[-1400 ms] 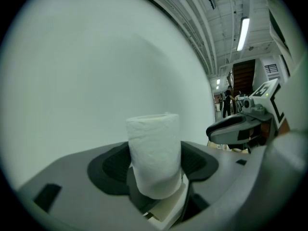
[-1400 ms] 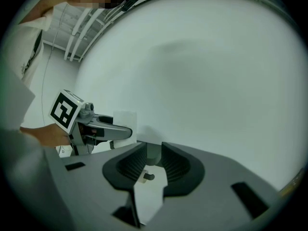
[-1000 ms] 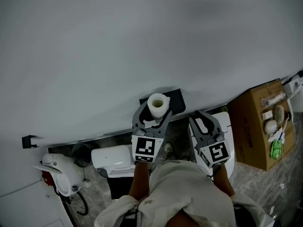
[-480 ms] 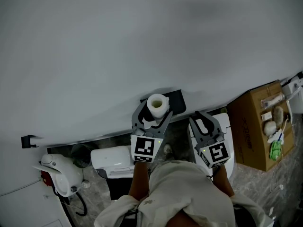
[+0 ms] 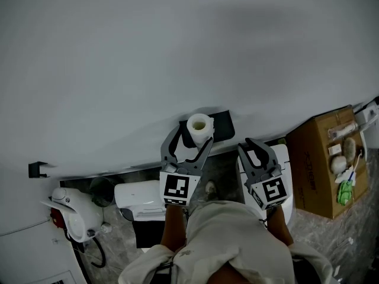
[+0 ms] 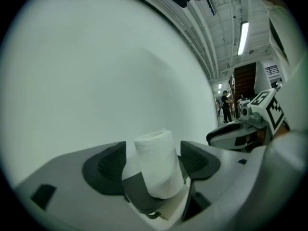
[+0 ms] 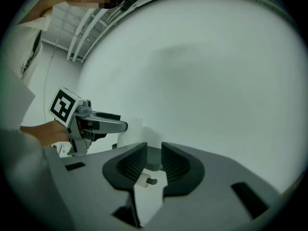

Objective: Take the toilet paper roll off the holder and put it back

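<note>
My left hand-held gripper [image 5: 192, 138] has just been opening. Its jaws now stand wide on either side of the toilet paper roll [image 5: 199, 126], pads clear of it. The roll stands upright on the black holder [image 5: 222, 125] at the wall [image 5: 177, 52]. My right hand-held gripper [image 5: 256, 152] is narrow and empty.

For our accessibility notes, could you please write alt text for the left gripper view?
A white toilet paper roll stands upright on its dark holder between the left gripper's wide-open jaws, which have just been opening and do not press on it. A plain pale wall fills the background.
</note>
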A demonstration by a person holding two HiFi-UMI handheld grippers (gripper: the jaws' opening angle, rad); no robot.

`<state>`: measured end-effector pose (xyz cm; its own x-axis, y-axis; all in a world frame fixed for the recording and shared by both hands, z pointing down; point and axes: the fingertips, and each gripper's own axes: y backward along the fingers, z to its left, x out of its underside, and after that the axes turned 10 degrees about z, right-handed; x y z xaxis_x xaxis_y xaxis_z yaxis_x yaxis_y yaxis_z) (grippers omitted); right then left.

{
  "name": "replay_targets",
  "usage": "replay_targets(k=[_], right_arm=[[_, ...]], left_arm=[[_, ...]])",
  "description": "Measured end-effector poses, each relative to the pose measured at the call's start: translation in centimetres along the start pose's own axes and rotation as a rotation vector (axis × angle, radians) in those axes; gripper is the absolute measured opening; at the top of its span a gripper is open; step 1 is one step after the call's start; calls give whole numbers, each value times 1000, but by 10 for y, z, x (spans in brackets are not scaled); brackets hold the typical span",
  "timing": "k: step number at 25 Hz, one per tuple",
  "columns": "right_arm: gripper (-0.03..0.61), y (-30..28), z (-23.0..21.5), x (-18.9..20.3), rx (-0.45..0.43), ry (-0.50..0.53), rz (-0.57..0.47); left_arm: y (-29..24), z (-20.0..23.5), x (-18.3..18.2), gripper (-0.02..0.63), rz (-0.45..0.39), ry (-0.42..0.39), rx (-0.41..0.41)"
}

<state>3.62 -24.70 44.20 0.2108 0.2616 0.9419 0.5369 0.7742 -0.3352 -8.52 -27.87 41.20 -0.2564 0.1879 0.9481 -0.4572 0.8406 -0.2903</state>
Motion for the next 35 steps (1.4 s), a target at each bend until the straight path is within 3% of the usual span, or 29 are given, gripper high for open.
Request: replay_targets(k=[8,35], right_arm=[[86,8,12,-5,-38,15,-23],[86,75,44,17,-154,50,-56]], left_arm=[[35,-3,0,342,-27,10,-42],[98,-77,21,342,24,-17,-116]])
